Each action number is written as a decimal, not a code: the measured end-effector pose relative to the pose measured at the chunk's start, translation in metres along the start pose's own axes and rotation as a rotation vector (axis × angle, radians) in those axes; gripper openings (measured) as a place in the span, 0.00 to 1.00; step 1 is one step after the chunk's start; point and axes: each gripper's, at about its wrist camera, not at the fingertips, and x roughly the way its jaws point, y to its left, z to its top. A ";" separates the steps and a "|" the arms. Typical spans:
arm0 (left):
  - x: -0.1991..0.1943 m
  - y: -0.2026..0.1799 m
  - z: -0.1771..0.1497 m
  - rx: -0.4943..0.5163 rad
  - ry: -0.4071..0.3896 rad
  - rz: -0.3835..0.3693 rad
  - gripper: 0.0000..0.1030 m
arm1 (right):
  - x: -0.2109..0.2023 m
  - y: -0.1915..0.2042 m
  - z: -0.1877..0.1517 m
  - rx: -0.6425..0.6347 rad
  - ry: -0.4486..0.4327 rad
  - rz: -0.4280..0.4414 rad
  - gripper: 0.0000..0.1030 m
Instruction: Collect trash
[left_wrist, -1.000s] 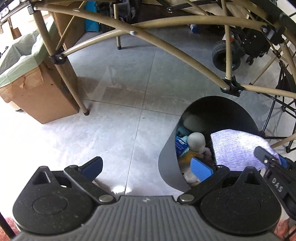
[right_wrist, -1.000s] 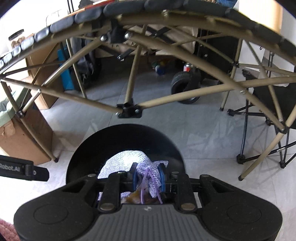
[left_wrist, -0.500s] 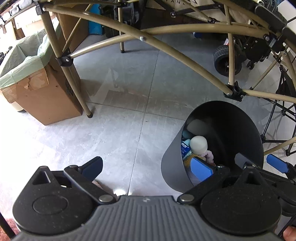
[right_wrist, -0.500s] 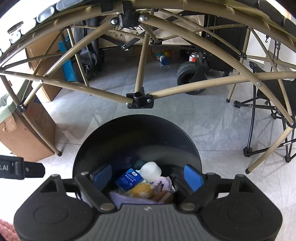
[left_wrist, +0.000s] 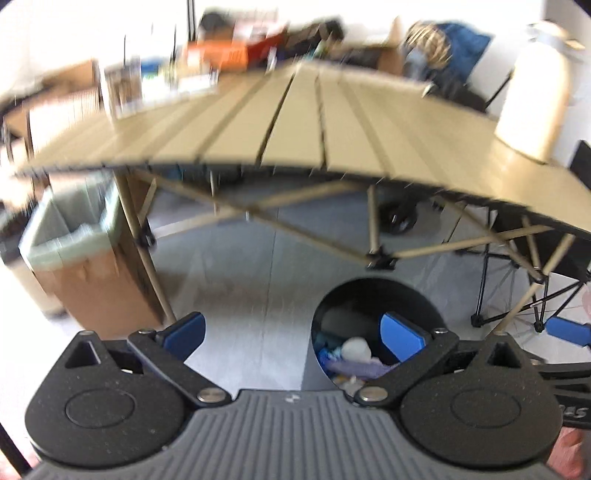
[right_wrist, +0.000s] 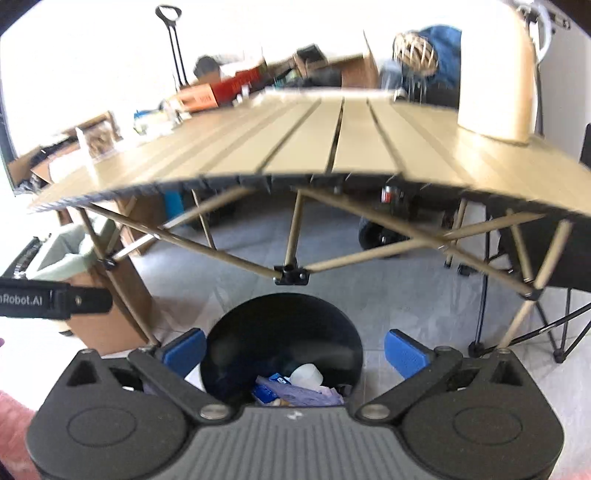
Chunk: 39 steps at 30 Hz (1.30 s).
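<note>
Since the earlier frame, both views have been lifted from under the table to its edge. The right tongs are seen opening, nothing between them, directly above the black bin, where the purple bag now lies. The left tongs are open, empty, left of it.

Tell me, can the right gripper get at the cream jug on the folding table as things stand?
Probably yes: the right gripper is opening and empty, the jug stands near the table's edge, nothing between.
</note>
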 end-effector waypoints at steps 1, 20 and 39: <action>-0.013 -0.002 -0.004 0.014 -0.030 -0.006 1.00 | -0.016 -0.002 -0.004 -0.009 -0.015 0.011 1.00; -0.141 -0.021 -0.097 0.091 -0.205 -0.046 1.00 | -0.171 0.008 -0.075 -0.026 -0.076 0.011 1.00; -0.128 -0.014 -0.087 0.078 -0.186 -0.064 1.00 | -0.158 0.016 -0.060 -0.034 -0.044 -0.010 1.00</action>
